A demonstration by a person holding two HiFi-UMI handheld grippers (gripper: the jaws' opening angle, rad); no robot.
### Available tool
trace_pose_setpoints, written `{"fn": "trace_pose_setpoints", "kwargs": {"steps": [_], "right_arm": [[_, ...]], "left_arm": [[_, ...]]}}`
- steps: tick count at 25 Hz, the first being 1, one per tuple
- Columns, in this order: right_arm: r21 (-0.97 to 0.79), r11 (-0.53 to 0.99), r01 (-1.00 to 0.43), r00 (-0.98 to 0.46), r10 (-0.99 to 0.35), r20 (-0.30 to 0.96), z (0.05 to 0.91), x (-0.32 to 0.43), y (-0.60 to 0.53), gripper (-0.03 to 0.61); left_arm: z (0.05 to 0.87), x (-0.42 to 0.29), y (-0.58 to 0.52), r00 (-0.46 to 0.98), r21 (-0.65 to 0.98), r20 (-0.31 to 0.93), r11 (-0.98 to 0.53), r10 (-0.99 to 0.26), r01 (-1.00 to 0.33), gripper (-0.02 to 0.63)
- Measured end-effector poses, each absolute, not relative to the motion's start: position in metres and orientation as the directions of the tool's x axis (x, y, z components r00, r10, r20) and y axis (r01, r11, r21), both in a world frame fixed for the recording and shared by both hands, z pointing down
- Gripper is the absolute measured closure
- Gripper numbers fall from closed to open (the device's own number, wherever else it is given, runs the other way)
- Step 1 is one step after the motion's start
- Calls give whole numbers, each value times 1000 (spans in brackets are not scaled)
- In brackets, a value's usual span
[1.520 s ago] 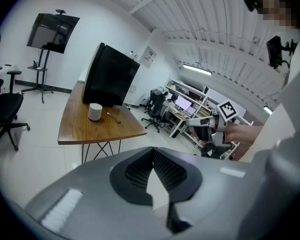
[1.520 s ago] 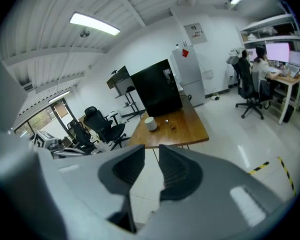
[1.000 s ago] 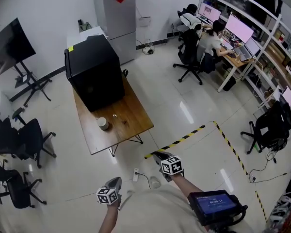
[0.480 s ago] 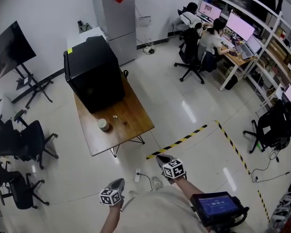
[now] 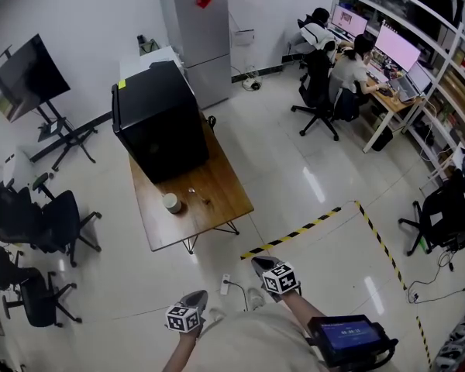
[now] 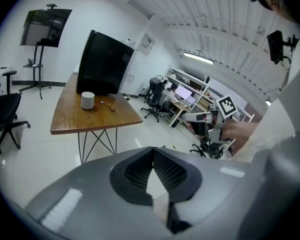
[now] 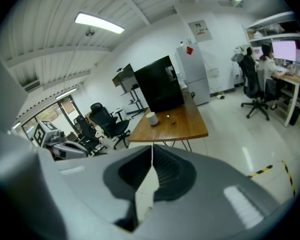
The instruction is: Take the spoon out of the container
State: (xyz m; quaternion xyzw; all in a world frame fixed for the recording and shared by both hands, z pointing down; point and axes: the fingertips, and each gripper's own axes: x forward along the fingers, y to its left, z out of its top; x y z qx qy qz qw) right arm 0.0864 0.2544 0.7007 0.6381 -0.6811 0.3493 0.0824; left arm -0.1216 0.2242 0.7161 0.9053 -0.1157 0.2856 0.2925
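A small white container [image 5: 170, 202] stands on the wooden table [image 5: 217, 184], in front of a large black box [image 5: 161, 122]. Two small objects [image 5: 191, 191] lie on the wood to its right; they are too small to tell apart. The left gripper view shows the container [image 6: 87, 100] with a slim object [image 6: 108, 105] beside it. The container [image 7: 151, 118] is also far off in the right gripper view. Both grippers hang low near my body, well short of the table. My left gripper [image 5: 194, 300] [image 6: 152, 152] is shut and empty. My right gripper [image 5: 262, 265] [image 7: 152, 150] is shut and empty too.
Yellow-black tape [image 5: 294, 232] marks the floor right of the table. Black office chairs [image 5: 43, 223] stand at the left, a TV on a stand [image 5: 31, 76] behind them. A grey fridge [image 5: 200, 41] is beyond the table. People sit at desks [image 5: 349, 68] at the far right.
The view has shifted, so the table and room sit a little further right and lower in the picture. Both grippers show lower in the frame, still close to my body.
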Motion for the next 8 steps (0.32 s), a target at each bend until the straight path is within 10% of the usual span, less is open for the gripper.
{"fn": "trace_pose_setpoints", "kwargs": {"steps": [8], "right_arm": [[-369, -52, -928, -168, -824, 541, 705, 120, 256, 580]], "left_arm": [[716, -87, 222, 806, 433, 590, -823, -51, -369, 626]]}}
